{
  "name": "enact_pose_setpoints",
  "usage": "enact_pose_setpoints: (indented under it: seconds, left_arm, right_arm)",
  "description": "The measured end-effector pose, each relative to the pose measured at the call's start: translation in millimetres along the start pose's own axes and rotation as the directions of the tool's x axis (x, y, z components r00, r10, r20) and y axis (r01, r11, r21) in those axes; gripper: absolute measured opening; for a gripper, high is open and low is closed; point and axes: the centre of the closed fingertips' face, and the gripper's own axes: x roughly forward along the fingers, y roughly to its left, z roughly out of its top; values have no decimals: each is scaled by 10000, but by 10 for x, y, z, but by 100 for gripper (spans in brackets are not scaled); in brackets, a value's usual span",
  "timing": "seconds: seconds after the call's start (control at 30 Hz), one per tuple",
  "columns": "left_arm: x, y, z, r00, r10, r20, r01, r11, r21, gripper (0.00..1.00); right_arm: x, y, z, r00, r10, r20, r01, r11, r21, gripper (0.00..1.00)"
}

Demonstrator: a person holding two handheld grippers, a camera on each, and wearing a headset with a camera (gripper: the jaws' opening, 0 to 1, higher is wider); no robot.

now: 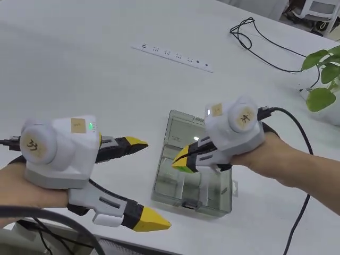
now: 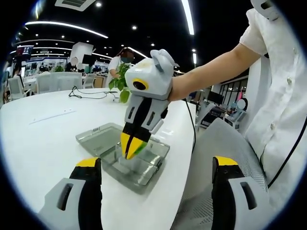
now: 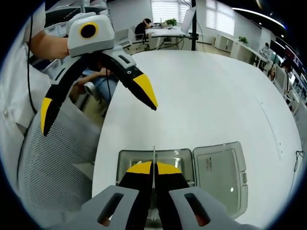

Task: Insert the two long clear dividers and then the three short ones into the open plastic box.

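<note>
Now the right tool [image 1: 179, 162] pinches a clear divider [image 3: 154, 154] above the open plastic box [image 1: 182, 129], left tool [image 1: 158, 183] spread wide.

The right gripper [image 1: 180, 159] is above the box [image 1: 179, 125], the left gripper [image 1: 153, 183] left of it.

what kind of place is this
Probably an open-plan office: a big white table with a power strip, more desks behind, and strip lights overhead.

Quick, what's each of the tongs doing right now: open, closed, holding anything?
Left tongs: open, empty.
Right tongs: closed on a divider, above the box.
</note>
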Motion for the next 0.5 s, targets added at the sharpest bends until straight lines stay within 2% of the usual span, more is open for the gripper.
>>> enact_pose_setpoints:
  seconds: [0.13,0.33,0.5]
  left_arm:
    - [-7,1,-10,10000,2,-14,-2,10000,-25,98]
    - [-12,1,-1,10000,12,27,-12,10000,-50,98]
    - [-10,-6,-4,10000,-19,10,19,10000,-63,97]
  right_arm:
    - [49,1,-16,9999,58,-146,-58,10000,56,2]
    - [121,10,-50,9979,108,-638,-114,9999,-85,2]
    - [169,20,-88,9927,97,-1202,-142,9992,-367,2]
